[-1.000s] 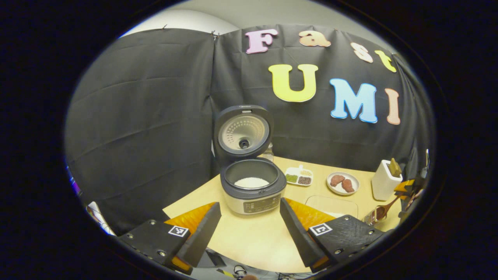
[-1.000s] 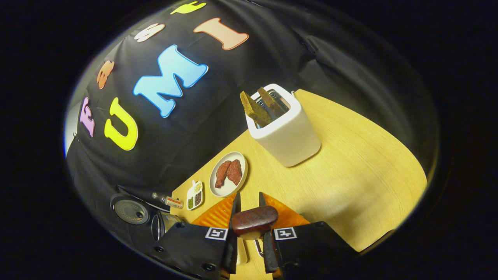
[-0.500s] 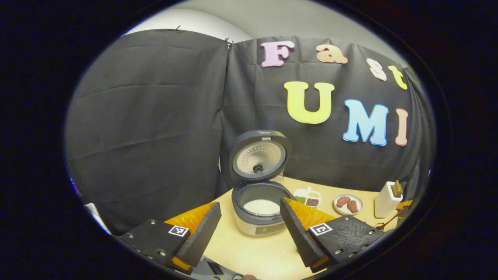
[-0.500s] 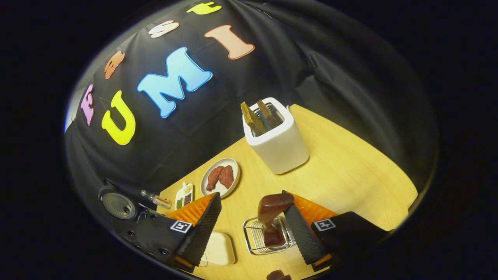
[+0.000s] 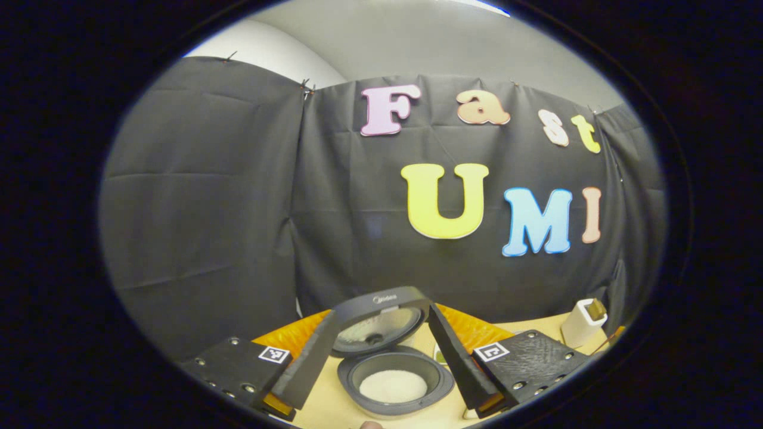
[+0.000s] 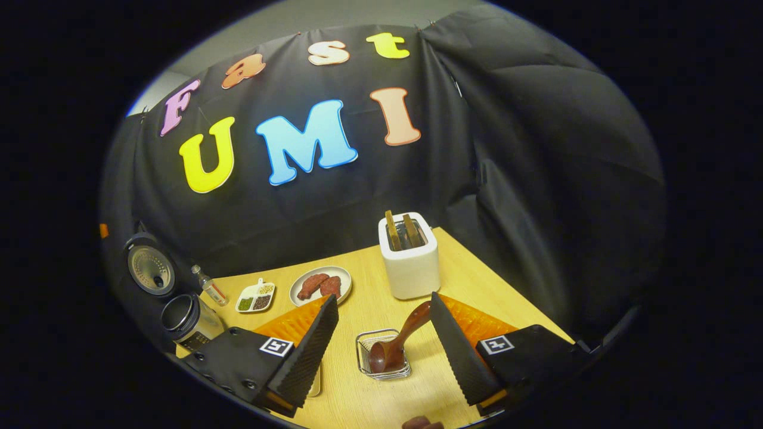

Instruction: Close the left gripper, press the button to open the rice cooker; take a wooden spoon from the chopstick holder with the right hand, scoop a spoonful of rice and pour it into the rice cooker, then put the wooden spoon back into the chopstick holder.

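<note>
Left gripper view: the cooker [image 5: 393,381] stands open at 6 o'clock, lid [image 5: 378,319] raised, white rice [image 5: 393,386] in its pot. The left gripper [image 5: 381,363] has its fingers wide apart, holding nothing; the cooker sits between them. A toaster [image 5: 579,325] stands at 4 o'clock.

Right gripper view, left to right: open cooker [image 6: 185,319] at 8 o'clock, bottle [image 6: 208,287], sectioned dish [image 6: 256,297] of grains, plate [image 6: 320,285] with two brown pieces, wire holder [image 6: 384,356] with the spoon [image 6: 398,339] leaning bowl-down inside, toaster [image 6: 410,255] with two slices at 12 o'clock. The right gripper [image 6: 381,357] has its fingers apart, empty; holder and spoon lie between them, untouched. Bare table [image 6: 477,286] runs to its edge at 3 o'clock.
</note>
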Demonstrator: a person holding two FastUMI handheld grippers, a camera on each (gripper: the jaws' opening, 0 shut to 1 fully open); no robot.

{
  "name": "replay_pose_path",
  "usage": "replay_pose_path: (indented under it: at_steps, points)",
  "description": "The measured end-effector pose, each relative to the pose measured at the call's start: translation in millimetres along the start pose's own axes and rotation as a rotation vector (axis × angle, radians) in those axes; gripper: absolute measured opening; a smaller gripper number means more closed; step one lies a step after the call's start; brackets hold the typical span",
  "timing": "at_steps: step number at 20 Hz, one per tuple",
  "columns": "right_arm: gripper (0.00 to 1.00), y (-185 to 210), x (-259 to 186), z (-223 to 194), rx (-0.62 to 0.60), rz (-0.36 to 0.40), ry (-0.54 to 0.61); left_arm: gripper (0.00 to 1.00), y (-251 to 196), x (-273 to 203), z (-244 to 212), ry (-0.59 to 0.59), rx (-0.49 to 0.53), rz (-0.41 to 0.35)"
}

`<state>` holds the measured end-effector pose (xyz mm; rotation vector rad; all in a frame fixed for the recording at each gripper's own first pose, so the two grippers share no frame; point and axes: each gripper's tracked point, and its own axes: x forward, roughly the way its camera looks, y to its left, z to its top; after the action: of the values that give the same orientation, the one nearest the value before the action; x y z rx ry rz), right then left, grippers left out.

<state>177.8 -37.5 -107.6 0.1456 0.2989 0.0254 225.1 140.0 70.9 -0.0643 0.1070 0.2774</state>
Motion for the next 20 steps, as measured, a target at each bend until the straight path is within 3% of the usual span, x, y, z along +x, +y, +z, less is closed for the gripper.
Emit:
replay_pose_path:
  at_steps: [5, 11, 12, 13, 15, 17, 18, 20]
  points:
    - [0.98, 23.0, -40.1, 20.9, -0.04, -0.046, -0.082, 0.96, 14.1, 97.1, 14.4, 0.058, -0.04, -0.051]
    - [0.98, 35.2, -72.4, 24.1, -0.087, -0.106, -0.111, 0.96, 32.9, 185.5, -39.6, 0.236, -0.092, -0.066]
    - [0.92, 36.3, -73.9, 21.1, -0.082, -0.11, -0.103, 0.96, 30.8, 191.7, -50.8, 0.273, -0.126, -0.076]
    - [0.98, 37.4, -74.9, 17.7, -0.077, -0.111, -0.095, 0.96, 29.5, 195.9, -59.8, 0.304, -0.152, -0.081]
    - [0.98, 38.4, -72.9, 11.1, -0.07, -0.109, -0.075, 0.97, 27.0, 196.4, -73.4, 0.354, -0.183, -0.091]
    - [0.92, 35.7, -69.5, 7.1, -0.067, -0.111, -0.06, 0.98, 19.2, 188.4, -83.6, 0.395, -0.186, -0.104]
    - [0.98, 36.9, -67.5, 6.5, -0.063, -0.102, -0.054, 0.99, 16.0, 182.5, -83.9, 0.414, -0.174, -0.109]
    - [0.98, 38.0, -61.3, 4.4, -0.054, -0.082, -0.043, 0.99, 13.6, 168.8, -92.3, 0.459, -0.15, -0.115]
